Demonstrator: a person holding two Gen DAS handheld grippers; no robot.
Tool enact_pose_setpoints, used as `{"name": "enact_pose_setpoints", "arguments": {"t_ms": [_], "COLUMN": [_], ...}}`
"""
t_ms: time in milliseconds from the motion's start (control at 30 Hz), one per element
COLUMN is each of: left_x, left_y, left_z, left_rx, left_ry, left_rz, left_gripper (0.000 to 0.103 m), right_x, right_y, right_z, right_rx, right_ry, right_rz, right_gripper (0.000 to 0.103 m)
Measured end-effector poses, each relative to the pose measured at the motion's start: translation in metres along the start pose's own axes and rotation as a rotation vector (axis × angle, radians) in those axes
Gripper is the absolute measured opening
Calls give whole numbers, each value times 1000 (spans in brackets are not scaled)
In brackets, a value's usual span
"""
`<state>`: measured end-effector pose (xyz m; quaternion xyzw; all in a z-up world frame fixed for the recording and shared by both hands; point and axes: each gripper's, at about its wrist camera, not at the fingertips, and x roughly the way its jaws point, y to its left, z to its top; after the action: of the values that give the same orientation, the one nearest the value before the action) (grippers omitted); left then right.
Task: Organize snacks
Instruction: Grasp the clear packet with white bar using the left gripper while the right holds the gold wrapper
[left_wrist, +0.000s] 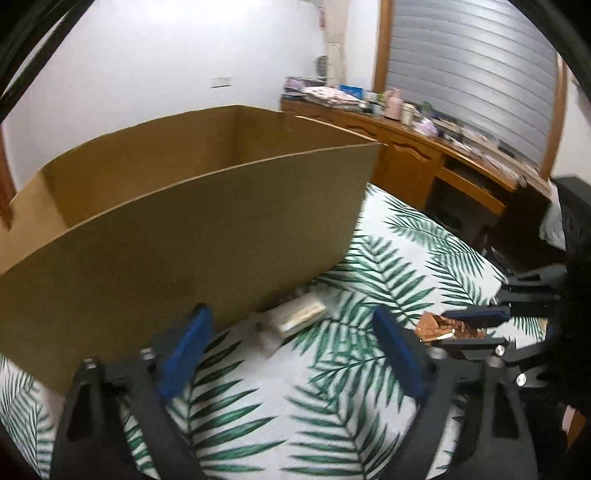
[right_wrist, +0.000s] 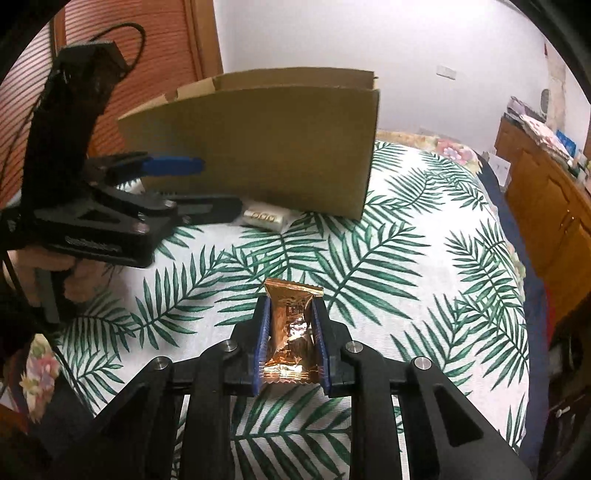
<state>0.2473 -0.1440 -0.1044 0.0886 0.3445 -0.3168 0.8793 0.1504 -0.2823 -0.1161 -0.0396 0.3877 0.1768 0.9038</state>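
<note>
Two snacks in play: right gripper (right_wrist: 290, 332) pinches copper foil packet (right_wrist: 291, 332), centre frame, long axis along fingers. Cardboard box (right_wrist: 266, 147) straight ahead, upper centre. Left gripper (left_wrist: 291, 343) spread wide, nearer white packet (left_wrist: 295, 317) touching box foot on leaf-print cloth (right_wrist: 406, 258).

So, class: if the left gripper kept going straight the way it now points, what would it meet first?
Most likely the pale wrapped snack lying between the left gripper's open fingers' line, just before the cardboard box; depth is uncertain.
</note>
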Motion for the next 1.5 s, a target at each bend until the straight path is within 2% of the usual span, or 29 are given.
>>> {"name": "enact_pose_setpoints", "arguments": {"t_ms": [33, 100, 267, 367, 633, 700, 767, 867, 1033, 1233, 1500], "left_x": [3, 7, 19, 29, 47, 46, 44, 39, 28, 21, 42], "left_y": [-5, -12, -24, -24, -23, -24, -23, -24, -31, -34, -28], "left_z": [2, 4, 12, 14, 7, 6, 6, 7, 4, 10, 9], "left_rx": [25, 56, 127, 154, 186, 199, 192, 181, 177, 174, 160], "left_ry": [10, 29, 46, 72, 167, 168, 180, 198, 228, 199, 226], "left_rz": [-3, -22, -6, 32, 37, 40, 25, -10, -57, -38, 3], "left_gripper": [67, 54, 54, 54, 54, 54, 54, 46, 45, 46, 46], "right_x": [-2, -7, -12, -14, -20, -22, -22, -22, -22, -23, -25], "right_y": [-2, -5, -11, -12, -13, -13, -13, -13, -14, -16, -18], "right_z": [0, 0, -3, -4, -5, -5, -5, -6, -6, -7, -10], "right_rx": [7, 16, 31, 39, 43, 45, 45, 44, 52, 57, 66], "right_ry": [-6, -16, -31, -35, -49, -54, -56, -55, -58, -60, -63], "right_rz": [5, 12, 22, 29, 48, 52, 55, 53, 55, 53, 51], "right_gripper": [20, 20, 20, 20, 20, 20, 20, 20, 20, 20, 20]}}
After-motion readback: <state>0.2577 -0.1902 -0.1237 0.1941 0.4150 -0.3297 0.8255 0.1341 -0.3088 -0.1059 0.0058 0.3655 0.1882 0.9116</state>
